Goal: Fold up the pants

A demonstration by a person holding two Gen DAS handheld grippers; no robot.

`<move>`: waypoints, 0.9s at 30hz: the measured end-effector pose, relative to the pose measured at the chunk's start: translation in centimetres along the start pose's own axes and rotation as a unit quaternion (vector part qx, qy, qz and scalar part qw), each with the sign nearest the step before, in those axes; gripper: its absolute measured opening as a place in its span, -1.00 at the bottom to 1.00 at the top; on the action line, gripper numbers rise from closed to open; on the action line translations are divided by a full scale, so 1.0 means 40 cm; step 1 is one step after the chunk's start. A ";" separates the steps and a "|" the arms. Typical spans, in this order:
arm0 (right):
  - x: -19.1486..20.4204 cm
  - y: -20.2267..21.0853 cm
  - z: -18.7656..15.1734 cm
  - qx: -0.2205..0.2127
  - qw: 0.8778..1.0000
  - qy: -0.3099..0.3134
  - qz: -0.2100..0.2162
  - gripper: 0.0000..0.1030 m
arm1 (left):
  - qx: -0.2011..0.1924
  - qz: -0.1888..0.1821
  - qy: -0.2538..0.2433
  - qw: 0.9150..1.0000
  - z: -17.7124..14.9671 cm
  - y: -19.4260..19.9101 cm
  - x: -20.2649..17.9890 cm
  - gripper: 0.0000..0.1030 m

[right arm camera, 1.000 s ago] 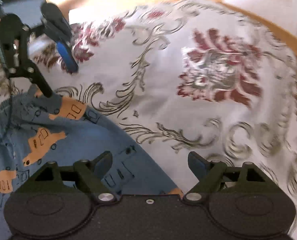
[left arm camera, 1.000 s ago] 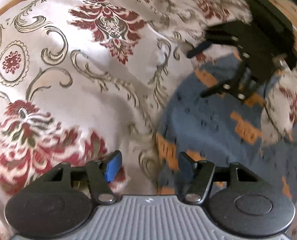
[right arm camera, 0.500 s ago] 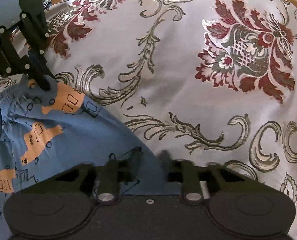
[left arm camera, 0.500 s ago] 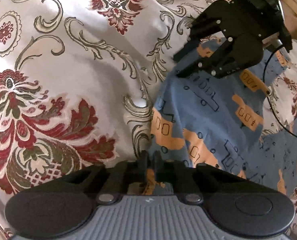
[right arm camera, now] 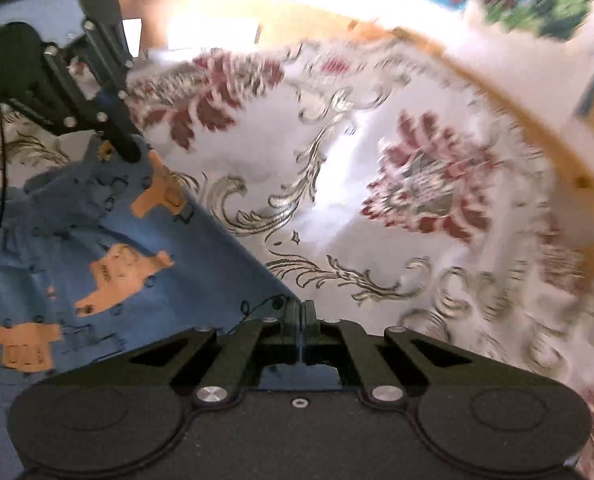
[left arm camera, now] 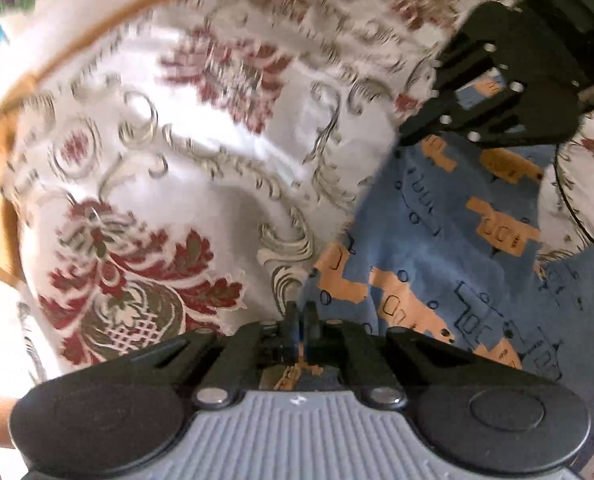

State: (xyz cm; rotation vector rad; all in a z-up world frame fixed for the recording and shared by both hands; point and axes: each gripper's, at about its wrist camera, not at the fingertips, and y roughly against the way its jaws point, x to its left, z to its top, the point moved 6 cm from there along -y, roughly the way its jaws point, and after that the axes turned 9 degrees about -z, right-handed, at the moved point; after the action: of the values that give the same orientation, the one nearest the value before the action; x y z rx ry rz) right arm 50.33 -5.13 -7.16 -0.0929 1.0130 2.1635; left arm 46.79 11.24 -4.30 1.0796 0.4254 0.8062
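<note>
The left gripper [left arm camera: 300, 316] has its fingers [left arm camera: 291, 314] pressed together, pinching a thin edge of cloth. The right gripper [right arm camera: 299, 312] is likewise clamped, fingers [right arm camera: 291, 312] meeting on cloth. Each gripper appears in the other's view, pointing down, fingers closed.

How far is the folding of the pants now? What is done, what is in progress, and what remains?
Done: both grasps look made. The left hand-held gripper and the right hand-held gripper are each shut on an edge of the pants. In hand: the edge hangs stretched between them above the bedspread, and the blur suggests motion. Left: no finished fold shows yet; the edge must be carried over and laid flat.
</note>
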 end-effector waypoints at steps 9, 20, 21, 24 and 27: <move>0.214 0.310 -0.089 -0.042 0.995 -0.018 -0.090 -1.00 | -0.085 0.051 -0.120 0.988 -0.091 0.145 -0.209 -0.97; 0.557 0.449 -0.282 0.015 0.992 0.036 -0.118 -1.00 | -0.069 0.031 -0.202 0.976 -0.358 0.134 -0.462 -0.97; 0.581 0.447 -0.297 0.022 0.992 0.039 -0.119 -1.00 | -0.067 0.033 -0.207 0.975 -0.375 0.123 -0.473 -0.97; 0.629 0.428 -0.334 0.030 0.991 0.030 -0.125 -1.00 | -0.055 0.044 -0.219 0.973 -0.419 0.097 -0.500 -0.97; 0.645 0.424 -0.341 0.026 0.990 0.034 -0.137 -1.00 | -0.054 0.058 -0.233 0.969 -0.445 0.091 -0.513 -0.97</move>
State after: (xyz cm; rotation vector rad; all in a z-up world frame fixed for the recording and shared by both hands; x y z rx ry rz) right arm 17.48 -6.50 -14.74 -0.2661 1.0299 1.8943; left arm 20.27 7.40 -10.14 1.1572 -0.0802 0.6428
